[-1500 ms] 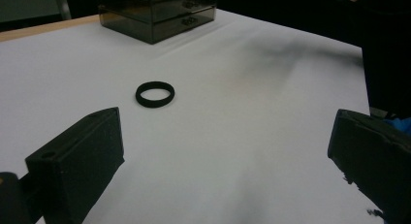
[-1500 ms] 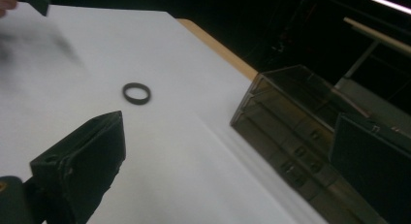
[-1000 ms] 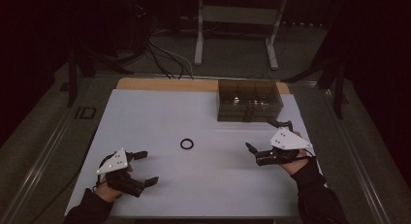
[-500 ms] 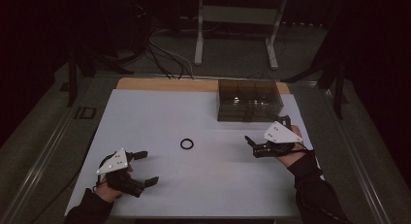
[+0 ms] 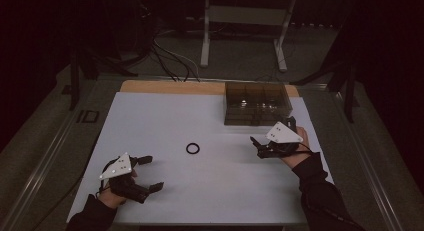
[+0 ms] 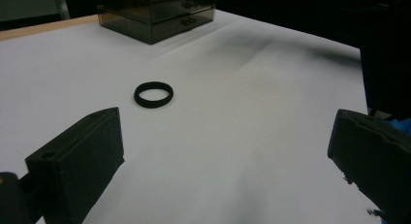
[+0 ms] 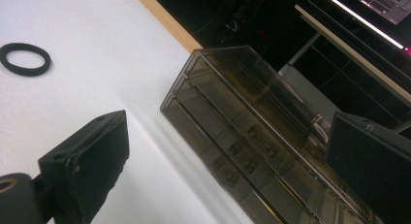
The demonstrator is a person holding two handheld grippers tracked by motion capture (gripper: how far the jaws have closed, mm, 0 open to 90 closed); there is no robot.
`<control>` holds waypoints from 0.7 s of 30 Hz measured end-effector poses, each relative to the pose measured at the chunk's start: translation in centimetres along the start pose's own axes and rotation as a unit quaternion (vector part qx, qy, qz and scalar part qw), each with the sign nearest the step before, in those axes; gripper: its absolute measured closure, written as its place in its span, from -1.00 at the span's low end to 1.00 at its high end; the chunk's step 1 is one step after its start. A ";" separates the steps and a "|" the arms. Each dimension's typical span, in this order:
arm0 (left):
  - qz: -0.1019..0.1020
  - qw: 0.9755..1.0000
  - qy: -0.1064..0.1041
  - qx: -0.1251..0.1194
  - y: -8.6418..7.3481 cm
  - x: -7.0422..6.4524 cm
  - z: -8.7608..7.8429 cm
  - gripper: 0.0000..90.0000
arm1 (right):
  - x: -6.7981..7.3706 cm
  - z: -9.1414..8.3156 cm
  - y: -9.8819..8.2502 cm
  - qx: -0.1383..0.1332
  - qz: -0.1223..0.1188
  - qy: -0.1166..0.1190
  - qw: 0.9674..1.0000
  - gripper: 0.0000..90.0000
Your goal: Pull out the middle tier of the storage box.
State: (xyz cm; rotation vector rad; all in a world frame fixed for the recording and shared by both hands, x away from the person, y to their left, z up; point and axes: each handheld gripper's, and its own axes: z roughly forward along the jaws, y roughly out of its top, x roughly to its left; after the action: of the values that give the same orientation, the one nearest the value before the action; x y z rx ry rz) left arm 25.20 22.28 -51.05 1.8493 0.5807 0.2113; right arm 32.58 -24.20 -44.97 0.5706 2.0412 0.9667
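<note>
Dim room, only the white table lit from above; gripper views slightly soft, shadows faint.

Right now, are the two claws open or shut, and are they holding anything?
Left claw: open, holding nothing.
Right claw: open, holding nothing.

Open table mid, drawer box blocks far-right

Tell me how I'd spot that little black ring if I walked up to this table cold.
Start at the white table and find the smoky see-through drawer box at its far right. Come back toward the person's side and left, to the open middle between the left claw and the right claw. The black ring lies flat there, alone, the one small round thing on the sheet.
</note>
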 end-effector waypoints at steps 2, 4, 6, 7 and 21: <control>0.000 1.000 0.000 0.000 0.0 0.0 0.0 -0.98 | 0.1 0.3 -0.1 0.003 -0.004 -0.001 1.000 -0.96; 0.002 1.000 0.001 0.002 0.0 0.0 0.0 -0.98 | 0.2 0.5 -0.2 0.005 -0.008 -0.005 1.000 -0.96; 0.001 1.000 0.000 0.002 0.0 0.0 0.0 -0.98 | 0.2 0.8 -0.3 0.011 -0.017 -0.008 1.000 -0.96; 0.001 1.000 -0.001 0.002 0.0 0.0 0.0 -0.98 | 0.3 1.0 -0.4 0.014 -0.020 -0.010 1.000 -0.96; 0.000 1.000 -0.002 0.002 0.0 0.0 0.0 -0.98 | 0.7 3.2 -1.9 0.049 -0.050 -0.031 0.997 -0.96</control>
State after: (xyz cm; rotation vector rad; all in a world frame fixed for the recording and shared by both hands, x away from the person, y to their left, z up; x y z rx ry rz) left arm 25.20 22.28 -51.06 1.8539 0.5791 0.2063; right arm 34.58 -23.47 -48.04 0.5374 2.0489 0.7840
